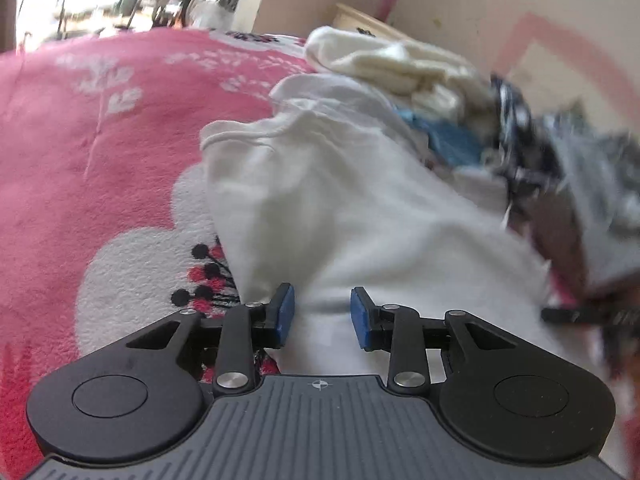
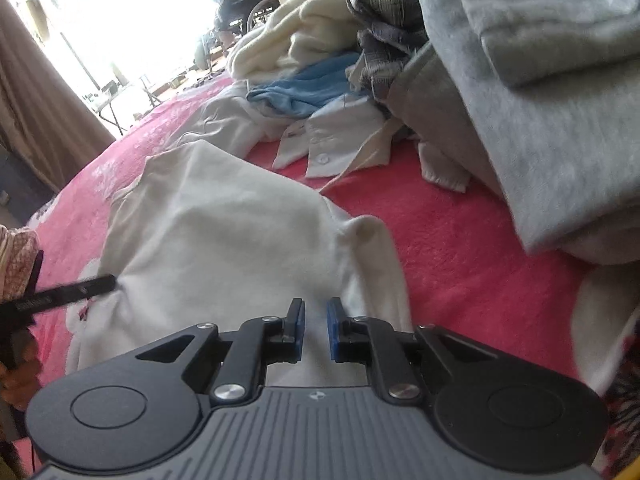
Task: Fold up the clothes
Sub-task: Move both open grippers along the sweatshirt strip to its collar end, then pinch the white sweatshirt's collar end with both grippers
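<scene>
A white garment (image 1: 340, 208) lies rumpled on a pink blanket (image 1: 100, 140); it also shows in the right wrist view (image 2: 224, 236). My left gripper (image 1: 322, 316) is open, its blue pads on either side of the garment's near edge, holding nothing. My right gripper (image 2: 316, 330) is open with a narrow gap, over the same garment's near edge, with cloth seen between the jaws but not pinched. A finger of the left gripper (image 2: 76, 286) reaches in from the left in the right wrist view.
A heap of unfolded clothes lies behind: cream knit (image 2: 296, 28), blue cloth (image 2: 308, 84), a pale buttoned shirt (image 2: 336, 140), dark plaid (image 2: 388, 28). A folded grey sweatshirt (image 2: 540, 112) is at the right. A curtain (image 2: 36, 112) and bright window are at the left.
</scene>
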